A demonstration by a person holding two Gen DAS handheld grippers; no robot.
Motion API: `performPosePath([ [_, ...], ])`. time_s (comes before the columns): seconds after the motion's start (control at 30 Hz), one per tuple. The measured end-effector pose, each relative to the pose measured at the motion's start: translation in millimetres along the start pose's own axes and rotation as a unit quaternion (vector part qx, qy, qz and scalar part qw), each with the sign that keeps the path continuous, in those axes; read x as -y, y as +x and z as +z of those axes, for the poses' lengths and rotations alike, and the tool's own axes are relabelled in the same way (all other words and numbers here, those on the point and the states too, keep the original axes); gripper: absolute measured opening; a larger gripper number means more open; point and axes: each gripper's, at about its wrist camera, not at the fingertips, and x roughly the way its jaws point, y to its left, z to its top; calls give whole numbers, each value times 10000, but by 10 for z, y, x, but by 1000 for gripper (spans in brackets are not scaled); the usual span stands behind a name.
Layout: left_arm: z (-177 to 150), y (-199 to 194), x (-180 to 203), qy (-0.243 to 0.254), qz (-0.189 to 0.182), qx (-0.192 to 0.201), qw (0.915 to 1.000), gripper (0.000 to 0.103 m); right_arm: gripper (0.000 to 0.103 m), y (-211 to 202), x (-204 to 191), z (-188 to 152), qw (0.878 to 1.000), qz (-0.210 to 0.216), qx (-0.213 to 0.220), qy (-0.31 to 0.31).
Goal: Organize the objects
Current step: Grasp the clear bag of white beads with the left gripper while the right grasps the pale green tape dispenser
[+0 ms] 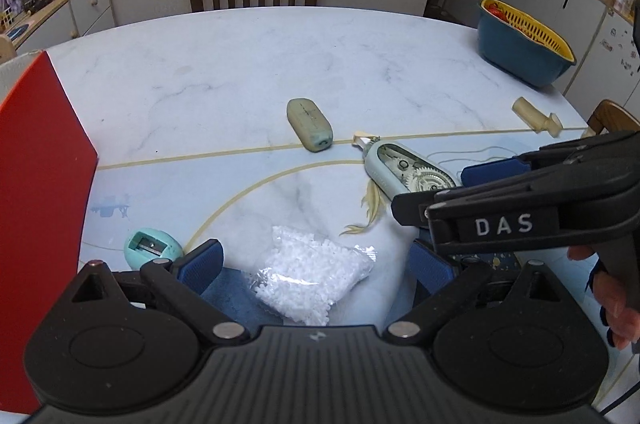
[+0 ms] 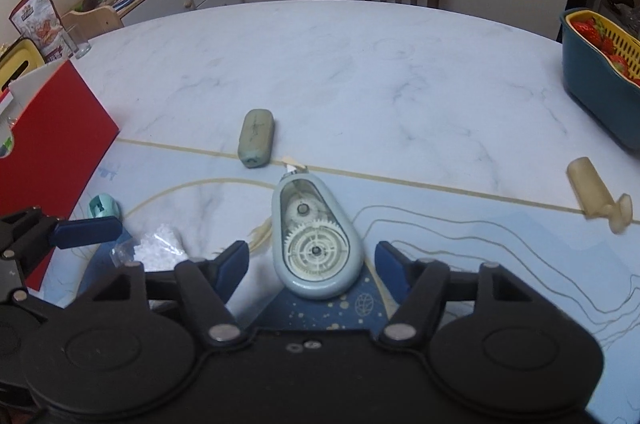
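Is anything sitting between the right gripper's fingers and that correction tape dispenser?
Nothing visible. The right gripper is open, and the correction tape dispenser lies on the table between its fingers, with gaps on both sides.

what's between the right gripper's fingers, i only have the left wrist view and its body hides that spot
observer: the tape dispenser lies between the right gripper's open fingers, with a gap on each side and no pad touching it.
operator: which way is its tip
observer: pointing away from the gripper, the wide end nearest the gripper's body.
operator: anything past the red box
observer: a clear glass stands just beyond the red box.
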Motion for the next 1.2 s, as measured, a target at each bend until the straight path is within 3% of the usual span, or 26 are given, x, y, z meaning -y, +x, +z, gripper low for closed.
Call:
performPosePath([
  [0.3, 0, 67, 21, 170, -32, -77, 9998, 62, 55, 61, -31, 7, 9999, -56, -14, -157],
  [0.6, -28, 42, 70, 378, -37, -87, 9992, 46, 51, 58, -51, 1, 9997, -135, 8, -222],
  [0.87, -30, -54, 58, 317, -153, -116, 9993, 38, 51, -94, -28, -58, 10000, -29, 84, 15],
  [1.2, -40, -368, -23, 188, -345, -29, 9992, 37, 51, -482, -133, -188, 9997, -17, 256, 6],
])
